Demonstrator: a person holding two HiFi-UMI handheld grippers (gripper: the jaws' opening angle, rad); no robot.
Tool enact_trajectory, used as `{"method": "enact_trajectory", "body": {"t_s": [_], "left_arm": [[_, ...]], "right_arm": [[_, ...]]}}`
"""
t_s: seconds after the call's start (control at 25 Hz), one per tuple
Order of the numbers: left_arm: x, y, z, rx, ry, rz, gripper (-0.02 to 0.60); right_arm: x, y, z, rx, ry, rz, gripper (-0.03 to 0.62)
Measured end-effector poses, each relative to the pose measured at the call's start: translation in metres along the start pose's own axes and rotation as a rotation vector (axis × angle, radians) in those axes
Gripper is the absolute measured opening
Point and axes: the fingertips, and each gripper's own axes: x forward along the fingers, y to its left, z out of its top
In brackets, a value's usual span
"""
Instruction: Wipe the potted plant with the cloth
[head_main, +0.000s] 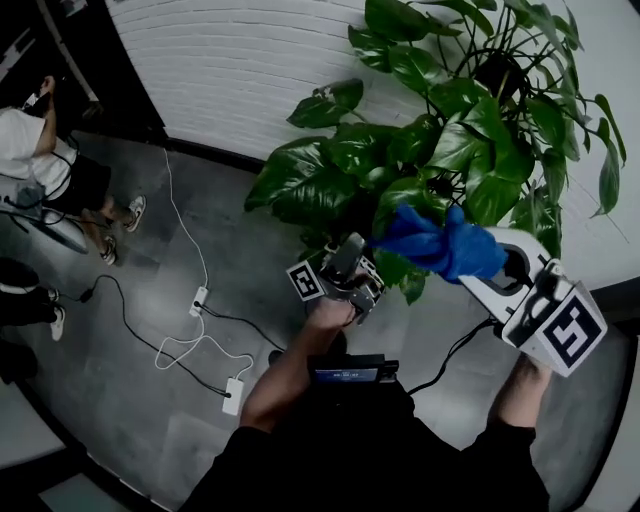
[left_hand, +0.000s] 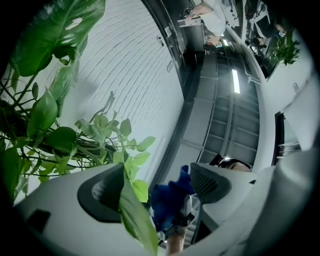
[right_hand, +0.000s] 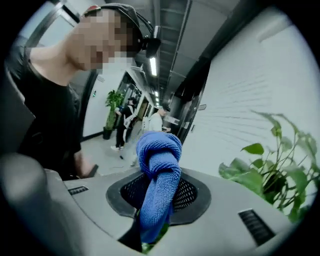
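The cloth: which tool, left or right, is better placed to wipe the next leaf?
Right. The right tool is shut on the blue cloth, close to the plant. The left tool is open, with only a leaf between its jaws.

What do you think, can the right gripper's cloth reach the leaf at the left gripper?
Probably yes: the cloth is just beyond the leaf in the open left gripper, nothing shows between them.

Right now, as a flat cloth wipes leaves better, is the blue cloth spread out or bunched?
Bunched. The blue cloth is a rolled wad with a knot-like end, clamped between the jaws of the right gripper.
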Motion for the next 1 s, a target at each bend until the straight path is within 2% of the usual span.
{"method": "enact_trajectory", "body": {"t_s": [0.04, 0.12, 0.2, 0.32, 0.44, 0.6, 0.88, 1.0], "left_arm": [[0.001, -0.002, 0.0, 0.002, -0.001, -0.004, 0.415], [0.003, -0.005, -0.001, 0.007, -0.002, -0.012, 0.416], [0.004, -0.007, -0.003, 0.011, -0.002, -0.02, 0.416], [0.001, -0.008, -0.004, 0.016, -0.002, -0.026, 0.415], [-0.001, -0.009, -0.001, 0.013, -0.006, -0.031, 0.414], [-0.003, -0.009, 0.003, 0.003, -0.018, -0.039, 0.414], [-0.005, -0.013, 0.01, -0.047, -0.066, -0.047, 0.415], [-0.005, -0.014, 0.01, -0.062, -0.06, -0.042, 0.42]], "right_arm": [[0.004, -0.019, 0.0, -0.042, 0.05, -0.064, 0.109], [0.026, -0.054, -0.011, -0.058, 0.157, -0.169, 0.109], [0.061, -0.077, -0.027, -0.056, 0.212, -0.195, 0.109], [0.108, -0.086, -0.063, -0.077, 0.264, -0.141, 0.109], [0.126, -0.064, -0.084, -0.041, 0.291, -0.053, 0.109], [0.128, -0.031, -0.085, -0.033, 0.282, 0.014, 0.109], [0.127, 0.021, -0.084, -0.083, 0.275, 0.054, 0.109], [0.125, 0.045, -0.091, -0.085, 0.285, 0.073, 0.109]]}}
